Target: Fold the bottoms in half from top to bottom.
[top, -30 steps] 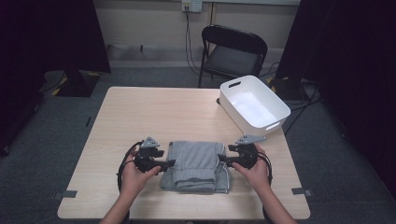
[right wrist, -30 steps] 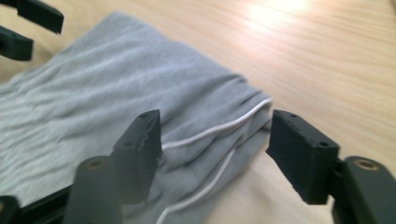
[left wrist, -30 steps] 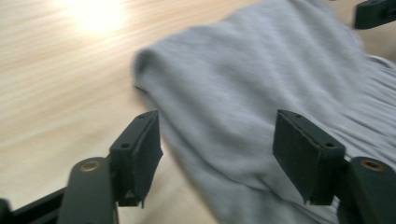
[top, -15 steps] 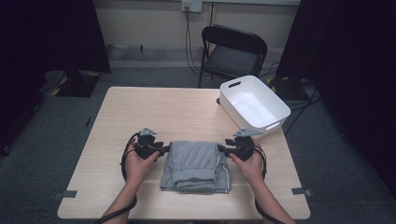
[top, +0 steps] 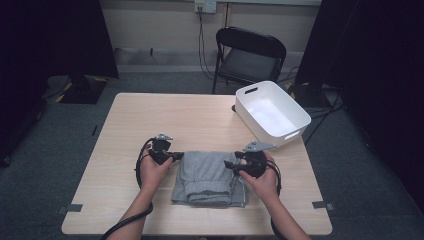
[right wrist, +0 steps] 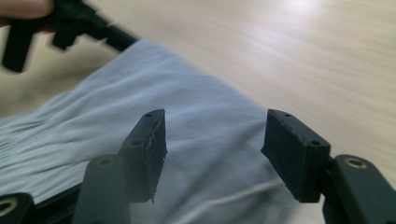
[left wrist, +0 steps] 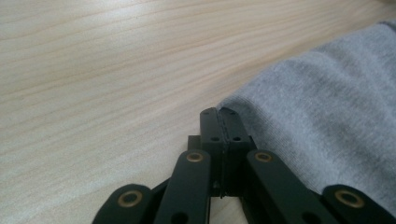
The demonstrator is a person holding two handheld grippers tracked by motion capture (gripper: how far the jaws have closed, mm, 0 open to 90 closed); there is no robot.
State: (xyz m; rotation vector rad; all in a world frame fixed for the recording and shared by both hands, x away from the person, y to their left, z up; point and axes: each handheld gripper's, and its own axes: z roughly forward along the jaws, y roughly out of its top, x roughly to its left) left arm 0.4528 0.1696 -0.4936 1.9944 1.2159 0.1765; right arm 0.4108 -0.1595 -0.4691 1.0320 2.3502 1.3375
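Your folded grey garment [top: 207, 179] lay on the counter [top: 150, 120] near its front edge, roughly centred between the left and right edges, with a drawstring showing along its right side. You had the left tool [top: 172, 157] at the garment's far-left corner; in the left gripper view its jaws had just been closing and now stood pressed together, tips right at the cloth's corner [left wrist: 303, 116]. Hard to tell whether any fabric was pinched between the pads; the hem sat touching the right-hand jaw, no clear fold seen inside. Your left hand [top: 152, 172] rested on the counter just beside the garment's left edge. The right tool [top: 229, 165] sat over the garment's far-right part, tips pointing toward the left edge of the counter. In the right gripper view its jaws had just been opening and stood well apart above the grey cloth [right wrist: 187, 140], pads not pressing on it, nothing clamped. That same view showed the left tool [right wrist: 70, 23] farther off at the opposite corner of the cloth. Your right hand [top: 260, 180] covered part of the garment's right edge. A white bin [top: 272, 112] stood at the counter's far-right corner, well apart from the garment, with one corner hanging over the right edge. A black folding chair [top: 250, 57] stood beyond the counter's far edge.
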